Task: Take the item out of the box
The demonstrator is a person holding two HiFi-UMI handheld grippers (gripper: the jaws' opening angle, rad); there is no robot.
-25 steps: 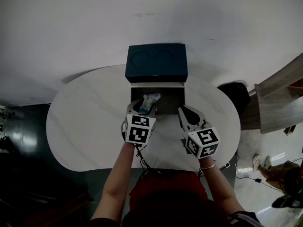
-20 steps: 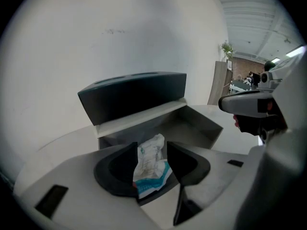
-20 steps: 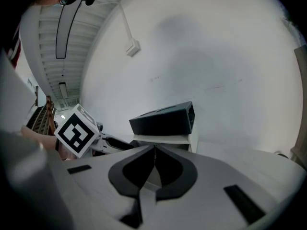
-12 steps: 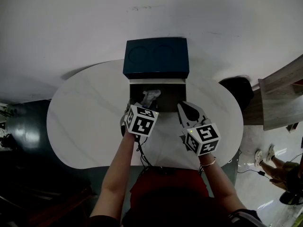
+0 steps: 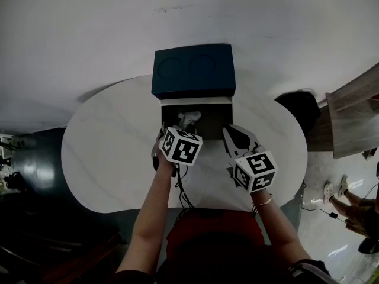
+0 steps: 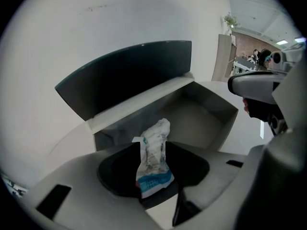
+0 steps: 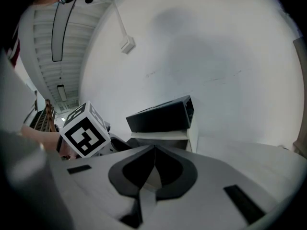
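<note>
A dark blue box (image 5: 192,70) stands open at the table's far edge, its lid raised and its grey inside (image 5: 216,123) showing. A crumpled white packet with blue print (image 5: 189,119) hangs over the box's near left part. My left gripper (image 5: 176,130) is shut on the packet's lower end, and in the left gripper view the packet (image 6: 153,157) stands up from between the jaws of the gripper (image 6: 156,188), with the box (image 6: 201,114) behind it. My right gripper (image 5: 235,135) is shut and empty just in front of the box's near right corner; the right gripper view (image 7: 154,164) shows the box (image 7: 163,116).
The box sits on a white oval table (image 5: 112,152) against a white wall. A dark round object (image 5: 299,108) and wooden furniture (image 5: 355,117) lie to the right on the floor, where a person's feet (image 5: 334,191) show.
The left gripper has tipped up and shifted slightly right with the packet, which now hangs a little farther over the box. The right gripper has barely moved.
</note>
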